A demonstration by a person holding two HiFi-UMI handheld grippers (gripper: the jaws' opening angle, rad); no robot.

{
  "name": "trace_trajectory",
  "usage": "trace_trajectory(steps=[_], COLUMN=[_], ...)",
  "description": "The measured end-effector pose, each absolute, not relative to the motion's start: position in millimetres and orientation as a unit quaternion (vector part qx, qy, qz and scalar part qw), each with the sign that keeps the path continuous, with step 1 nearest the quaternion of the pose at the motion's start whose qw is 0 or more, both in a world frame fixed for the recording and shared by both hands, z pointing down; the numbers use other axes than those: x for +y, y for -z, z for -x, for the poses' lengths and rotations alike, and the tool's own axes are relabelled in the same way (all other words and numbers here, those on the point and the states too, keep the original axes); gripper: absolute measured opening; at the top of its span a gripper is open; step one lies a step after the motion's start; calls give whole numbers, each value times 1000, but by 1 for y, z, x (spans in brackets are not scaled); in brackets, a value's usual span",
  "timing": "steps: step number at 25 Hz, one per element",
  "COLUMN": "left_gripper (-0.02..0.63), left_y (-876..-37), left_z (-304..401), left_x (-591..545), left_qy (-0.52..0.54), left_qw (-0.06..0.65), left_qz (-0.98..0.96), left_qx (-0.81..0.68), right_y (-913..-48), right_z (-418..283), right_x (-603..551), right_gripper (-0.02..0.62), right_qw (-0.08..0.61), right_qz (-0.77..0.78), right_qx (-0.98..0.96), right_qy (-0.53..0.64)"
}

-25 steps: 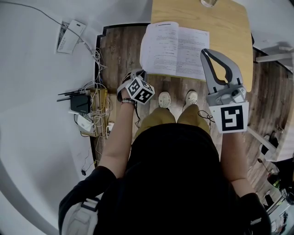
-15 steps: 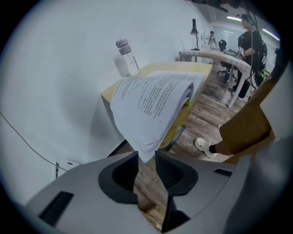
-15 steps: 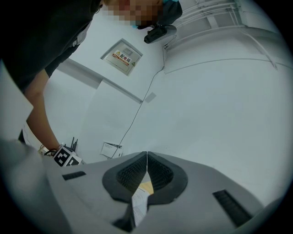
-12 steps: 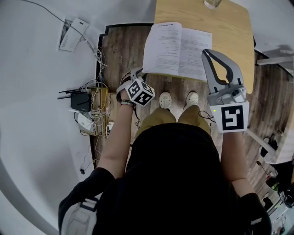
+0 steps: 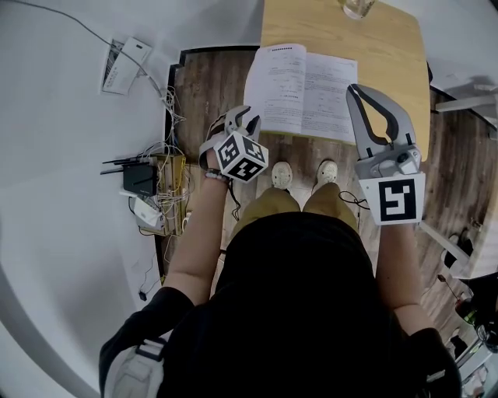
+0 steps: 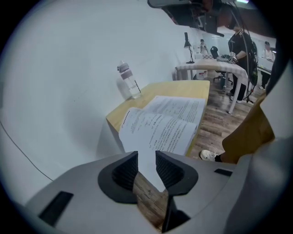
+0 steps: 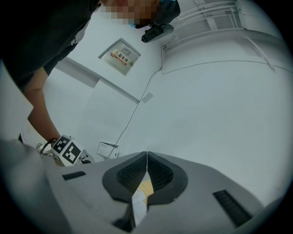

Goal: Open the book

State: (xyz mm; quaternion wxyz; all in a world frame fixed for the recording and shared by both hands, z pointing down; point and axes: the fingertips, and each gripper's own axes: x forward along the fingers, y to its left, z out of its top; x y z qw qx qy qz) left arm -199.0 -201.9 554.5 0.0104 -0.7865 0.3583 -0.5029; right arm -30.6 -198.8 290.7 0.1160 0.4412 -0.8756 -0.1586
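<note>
Book [image 5: 307, 92] open; left tool [image 5: 243, 118] just opened, lifted away.

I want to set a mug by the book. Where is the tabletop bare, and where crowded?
Bare wood: the table right of the open book, and the strip beyond it up to the bottle at the far edge. The book fills the near left part. Left on the floor, router and cables crowd.
</note>
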Motion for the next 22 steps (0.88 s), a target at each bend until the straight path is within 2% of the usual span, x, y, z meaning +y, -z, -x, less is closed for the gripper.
trace_trajectory(steps=[12,22], left_gripper=[127,127], left_y=[-479,-408], left_z=[136,89], left_x=[-228,-240], left_qy=[436,350], left_qw=[77,95], left_qz=[825,861], left_qx=[351,358], right_y=[-276,-265], right_z=[10,-3], right_x=[-200,-200], right_gripper=[29,29], right_qw=[106,93], right_qz=[-460,-474], right_qx=[-865,-858], right_qy=[169,173])
